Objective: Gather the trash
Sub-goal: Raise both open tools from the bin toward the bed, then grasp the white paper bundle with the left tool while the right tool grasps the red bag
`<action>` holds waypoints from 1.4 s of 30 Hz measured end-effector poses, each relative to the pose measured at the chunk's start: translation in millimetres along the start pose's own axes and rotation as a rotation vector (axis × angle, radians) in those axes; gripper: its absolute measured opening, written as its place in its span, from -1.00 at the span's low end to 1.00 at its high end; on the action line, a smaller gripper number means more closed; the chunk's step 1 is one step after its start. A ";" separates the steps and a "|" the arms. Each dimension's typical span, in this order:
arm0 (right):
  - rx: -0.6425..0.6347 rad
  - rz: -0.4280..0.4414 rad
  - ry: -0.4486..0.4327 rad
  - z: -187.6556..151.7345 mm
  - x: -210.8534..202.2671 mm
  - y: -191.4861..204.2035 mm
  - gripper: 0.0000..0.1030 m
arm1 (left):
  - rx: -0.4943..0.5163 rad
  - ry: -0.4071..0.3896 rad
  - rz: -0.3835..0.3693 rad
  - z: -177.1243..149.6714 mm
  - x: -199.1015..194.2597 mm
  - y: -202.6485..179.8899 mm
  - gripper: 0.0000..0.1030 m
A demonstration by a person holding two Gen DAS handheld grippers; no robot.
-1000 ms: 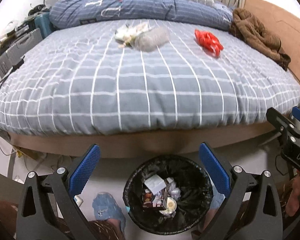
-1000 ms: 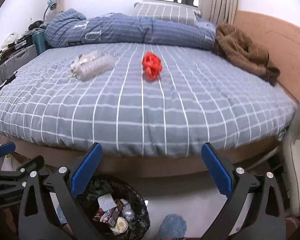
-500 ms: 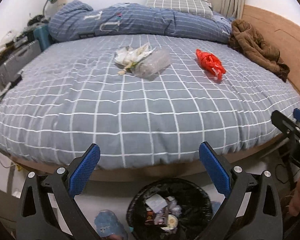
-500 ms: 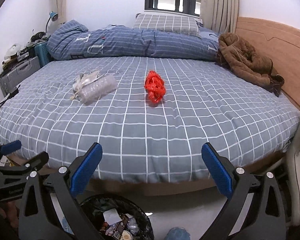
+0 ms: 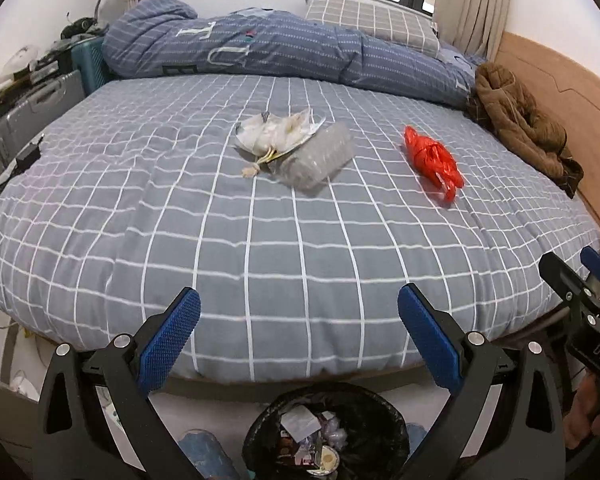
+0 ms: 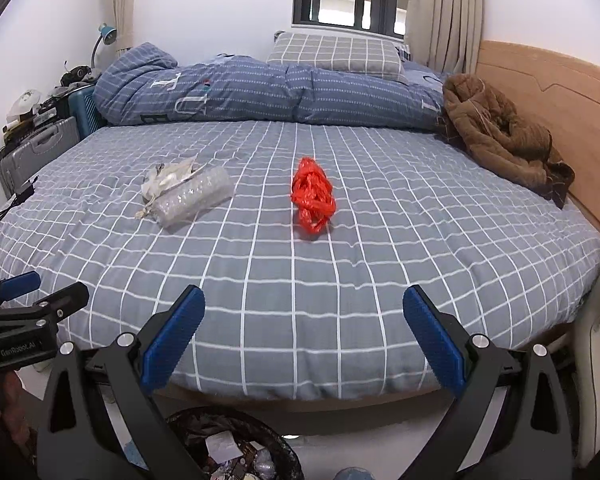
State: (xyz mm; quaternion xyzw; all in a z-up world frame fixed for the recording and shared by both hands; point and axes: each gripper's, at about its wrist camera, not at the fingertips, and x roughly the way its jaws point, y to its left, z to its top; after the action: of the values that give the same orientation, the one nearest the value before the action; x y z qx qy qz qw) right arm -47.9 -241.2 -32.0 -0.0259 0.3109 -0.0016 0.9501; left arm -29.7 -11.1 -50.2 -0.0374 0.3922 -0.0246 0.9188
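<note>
On the grey checked bed (image 5: pixel 260 248) (image 6: pixel 380 280) lie a crumpled red plastic bag (image 5: pixel 432 160) (image 6: pixel 313 194), a clear bubble-wrap roll (image 5: pixel 314 158) (image 6: pixel 196 196) and a whitish wrapper (image 5: pixel 274 134) (image 6: pixel 166 178) touching it. Below the bed's near edge stands a black-lined trash bin (image 5: pixel 328 436) (image 6: pixel 236 440) holding several scraps. My left gripper (image 5: pixel 298 338) is open and empty, above the bin at the bed edge. My right gripper (image 6: pixel 304 338) is open and empty too, facing the red bag from well short of it.
A rolled blue duvet (image 5: pixel 280 48) and checked pillow (image 6: pixel 340 56) lie at the far side. A brown jacket (image 6: pixel 504 136) rests against the wooden headboard (image 6: pixel 552 92) on the right. Suitcases (image 6: pixel 36 148) and clutter stand left of the bed.
Both grippers have risen and tilted up from the bin toward the bed top. The bin has slid down to the bottom edge of both views. Jaws stayed open.
</note>
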 end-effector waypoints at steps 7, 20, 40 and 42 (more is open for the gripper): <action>-0.016 -0.018 0.002 11.7 18.5 -6.9 0.85 | 0.008 0.017 0.047 15.0 30.3 11.7 0.89; -0.031 -0.008 0.030 44.0 72.2 -9.3 0.85 | 0.013 0.005 0.071 69.1 72.5 24.6 0.89; -0.019 0.015 0.121 83.9 174.2 -6.2 0.76 | -0.037 0.026 0.112 145.7 163.9 68.1 0.89; -0.017 0.017 0.134 88.6 187.8 -7.6 0.75 | -0.054 0.030 0.115 152.0 174.1 74.0 0.89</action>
State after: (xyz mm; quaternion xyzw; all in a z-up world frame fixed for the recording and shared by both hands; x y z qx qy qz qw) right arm 156.0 -248.1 -71.1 -0.0314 0.3742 0.0073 0.9268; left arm 201.6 57.1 -77.1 -0.0390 0.4081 0.0381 0.9113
